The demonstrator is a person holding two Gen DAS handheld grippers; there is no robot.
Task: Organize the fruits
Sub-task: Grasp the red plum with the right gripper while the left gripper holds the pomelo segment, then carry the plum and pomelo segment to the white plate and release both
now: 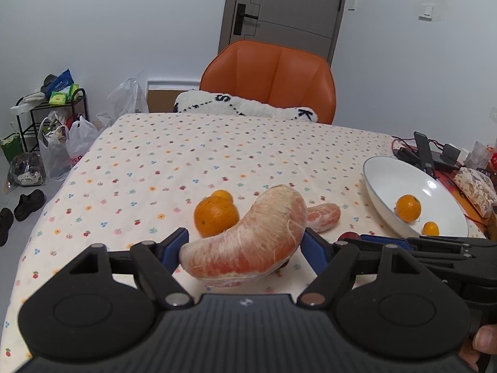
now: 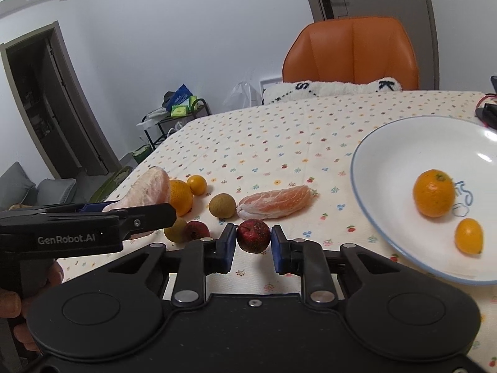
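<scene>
My left gripper (image 1: 247, 245) is shut on a large peeled citrus segment (image 1: 248, 239), held just above the flowered tablecloth. Behind it lie an orange (image 1: 216, 217), a small orange (image 1: 222, 195) and a second peeled segment (image 1: 323, 217). My right gripper (image 2: 253, 244) has its blue pads against both sides of a dark red fruit (image 2: 253, 236). To its left lie another red fruit (image 2: 196, 230) and two brown-green round fruits (image 2: 222, 205) (image 2: 175, 231). The white plate (image 2: 388, 155) at the right holds an orange (image 2: 433, 193) and a kumquat (image 2: 469, 236).
An orange chair (image 1: 270, 77) with a white cushion (image 1: 245, 107) stands at the table's far edge. Cables and black devices (image 1: 425, 155) and a patterned box (image 1: 475, 189) sit beyond the plate. A rack (image 1: 49, 115), bags and shoes are on the floor at the left.
</scene>
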